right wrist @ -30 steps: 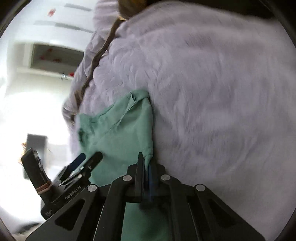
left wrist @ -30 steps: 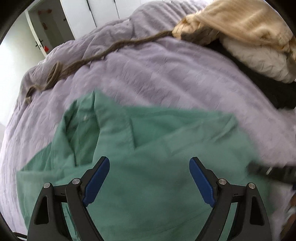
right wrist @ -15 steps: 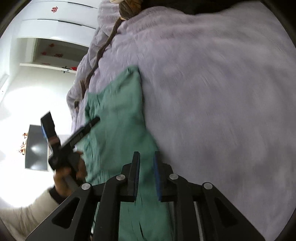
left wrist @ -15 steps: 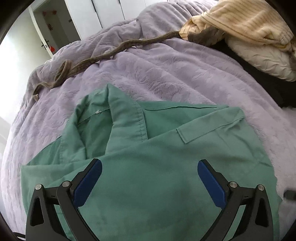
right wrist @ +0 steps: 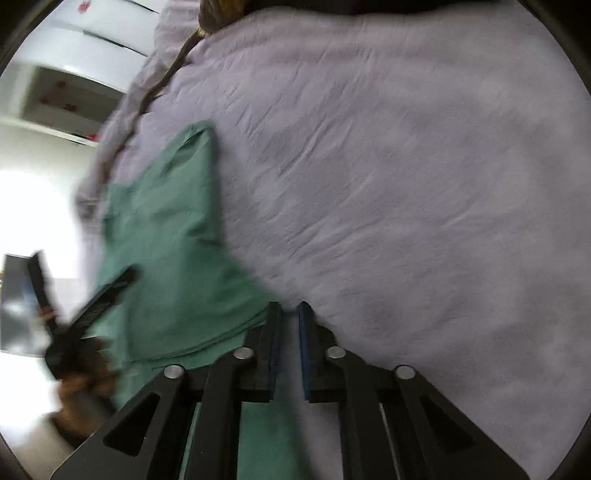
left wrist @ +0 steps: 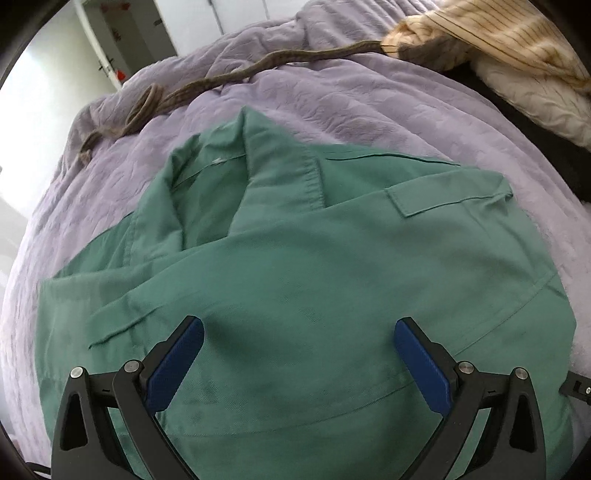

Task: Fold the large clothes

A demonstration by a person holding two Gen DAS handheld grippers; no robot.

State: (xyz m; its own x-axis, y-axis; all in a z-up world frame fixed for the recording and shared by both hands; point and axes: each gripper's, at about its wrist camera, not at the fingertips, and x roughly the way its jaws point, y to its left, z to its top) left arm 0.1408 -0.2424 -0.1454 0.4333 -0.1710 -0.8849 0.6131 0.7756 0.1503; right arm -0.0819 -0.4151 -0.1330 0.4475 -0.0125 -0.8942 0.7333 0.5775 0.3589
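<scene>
A green collared shirt (left wrist: 295, 280) lies partly folded on a lilac bedspread (left wrist: 332, 96), collar away from me. My left gripper (left wrist: 299, 354) is wide open and empty, hovering just above the shirt's near part. In the right wrist view the shirt (right wrist: 173, 240) lies to the left. My right gripper (right wrist: 290, 332) has its jaws a narrow gap apart with nothing between them, at the shirt's right edge. The left gripper (right wrist: 85, 306) shows blurred at the left there.
A brown braided cord (left wrist: 229, 77) runs across the far side of the bed. Cream knit clothes (left wrist: 509, 44) and a dark garment (left wrist: 532, 125) are piled at the back right. White wardrobe doors (left wrist: 207, 22) stand behind the bed.
My right gripper has let go of the shirt's edge and its jaws have parted slightly. The shirt's right side now lies folded flat. My left gripper has opened wider.
</scene>
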